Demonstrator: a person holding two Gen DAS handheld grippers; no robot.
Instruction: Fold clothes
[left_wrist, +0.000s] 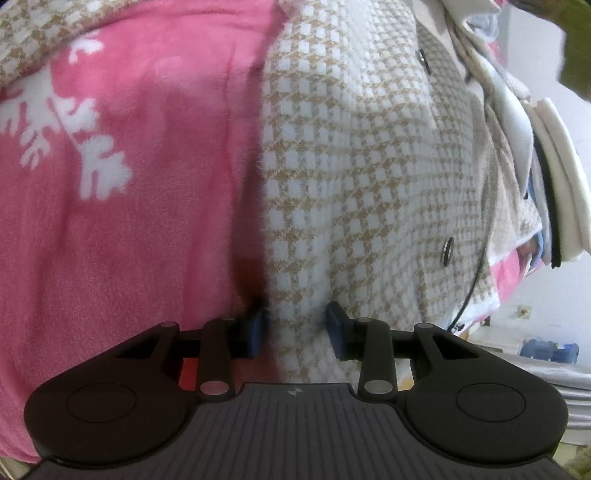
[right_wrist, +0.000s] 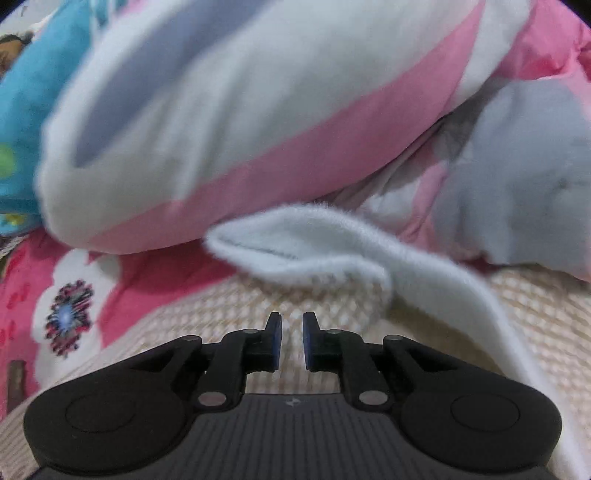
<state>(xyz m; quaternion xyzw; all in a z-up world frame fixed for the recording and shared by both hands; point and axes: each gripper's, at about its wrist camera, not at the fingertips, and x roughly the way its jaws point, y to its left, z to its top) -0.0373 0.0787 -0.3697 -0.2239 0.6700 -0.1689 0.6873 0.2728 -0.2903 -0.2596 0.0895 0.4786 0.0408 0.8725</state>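
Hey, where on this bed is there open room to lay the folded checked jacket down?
Flattest patch: the pink blanket beside the checked jacket, held in the left tool. Crowded: the stacked clothes past the jacket's buttons, and the striped fleece bundle ahead of the right tool.

Pink fleece blanket with white snowflake pattern (left_wrist: 129, 206), spread across the bed's left side. Pink printed sheet with a white flower motif (right_wrist: 70, 317), at the bed's left edge. Turquoise plush cloth (right_wrist: 26, 92), far left corner. Thin black cable (left_wrist: 476, 280), beside a white wall socket (left_wrist: 523, 312).
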